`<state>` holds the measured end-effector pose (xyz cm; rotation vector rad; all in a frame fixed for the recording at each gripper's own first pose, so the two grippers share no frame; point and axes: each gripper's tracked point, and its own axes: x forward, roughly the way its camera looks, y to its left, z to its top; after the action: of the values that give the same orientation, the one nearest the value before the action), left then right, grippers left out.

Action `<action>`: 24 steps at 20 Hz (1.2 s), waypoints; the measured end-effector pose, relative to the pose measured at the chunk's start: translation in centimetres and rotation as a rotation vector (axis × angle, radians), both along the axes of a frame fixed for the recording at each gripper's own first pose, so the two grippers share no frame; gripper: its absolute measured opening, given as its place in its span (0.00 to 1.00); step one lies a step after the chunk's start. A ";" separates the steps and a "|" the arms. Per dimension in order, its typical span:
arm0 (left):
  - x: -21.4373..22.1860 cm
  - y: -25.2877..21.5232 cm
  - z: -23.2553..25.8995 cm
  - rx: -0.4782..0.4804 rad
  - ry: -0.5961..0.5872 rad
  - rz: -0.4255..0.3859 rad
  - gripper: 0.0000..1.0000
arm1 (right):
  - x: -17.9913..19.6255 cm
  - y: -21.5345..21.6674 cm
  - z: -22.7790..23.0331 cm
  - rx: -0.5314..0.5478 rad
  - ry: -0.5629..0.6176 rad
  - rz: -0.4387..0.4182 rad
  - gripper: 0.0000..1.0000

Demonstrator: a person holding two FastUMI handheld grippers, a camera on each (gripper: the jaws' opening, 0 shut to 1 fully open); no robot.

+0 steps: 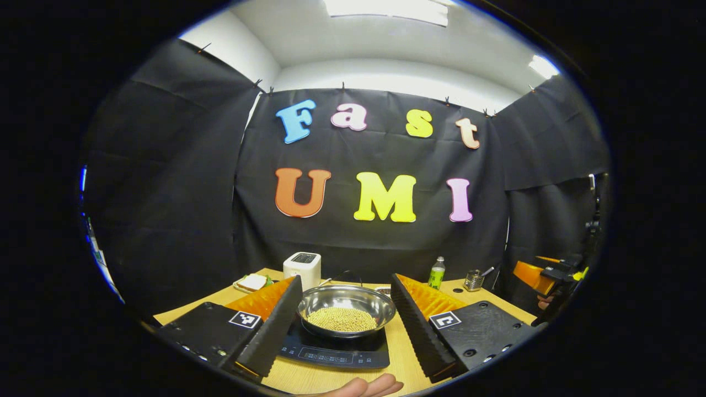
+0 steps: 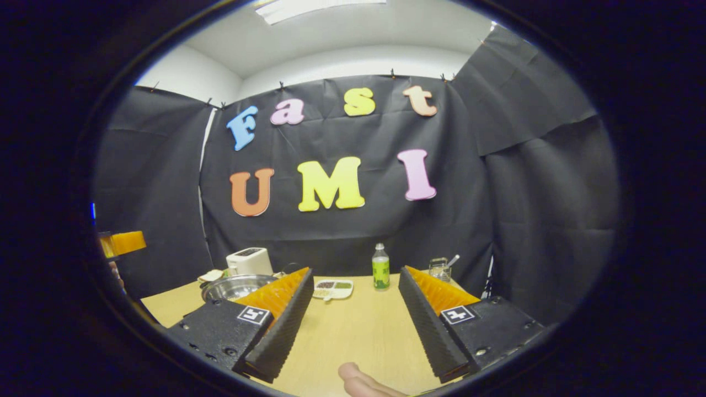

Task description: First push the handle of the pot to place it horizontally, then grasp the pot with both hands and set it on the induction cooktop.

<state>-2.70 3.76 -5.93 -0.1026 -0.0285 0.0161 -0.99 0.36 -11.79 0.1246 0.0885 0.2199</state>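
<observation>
A steel pot (image 1: 380, 310) holding yellow beans sits on the black induction cooktop (image 1: 331, 353), on the wooden table. My left gripper (image 1: 346, 281) is open, its fingers on either side of the pot and apart from it. In the right gripper view the pot (image 2: 231, 286) lies at the left, partly behind that gripper's left finger. My right gripper (image 2: 356, 271) is open over bare table with nothing between its fingers. The right gripper (image 1: 551, 275) also shows at the far right of the left gripper view, held by a hand.
At the back of the table stand a white toaster (image 1: 302, 267), a green bottle (image 1: 437, 273), a cup with a spoon (image 1: 473, 280) and a plate of bread (image 1: 252, 283). A small divided dish (image 2: 332, 288) lies near the bottle (image 2: 379, 267). A hand (image 1: 364, 386) shows below.
</observation>
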 end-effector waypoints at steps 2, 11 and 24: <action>-1.0 -0.8 0.5 0.011 0.000 -0.002 0.95 | -1.6 -1.0 1.9 -0.027 -0.051 -0.017 0.95; -3.8 -3.2 1.0 0.068 -0.028 -0.008 0.95 | -6.8 -5.2 4.7 -0.058 -0.117 -0.046 0.96; -4.0 -3.7 0.4 0.048 -0.020 -0.007 0.95 | -7.6 -7.2 4.8 -0.082 -0.137 -0.073 0.96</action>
<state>-6.71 0.09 -5.52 -0.0547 -0.0485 0.0070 -8.59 -6.79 -7.00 0.0313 -0.0430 0.1511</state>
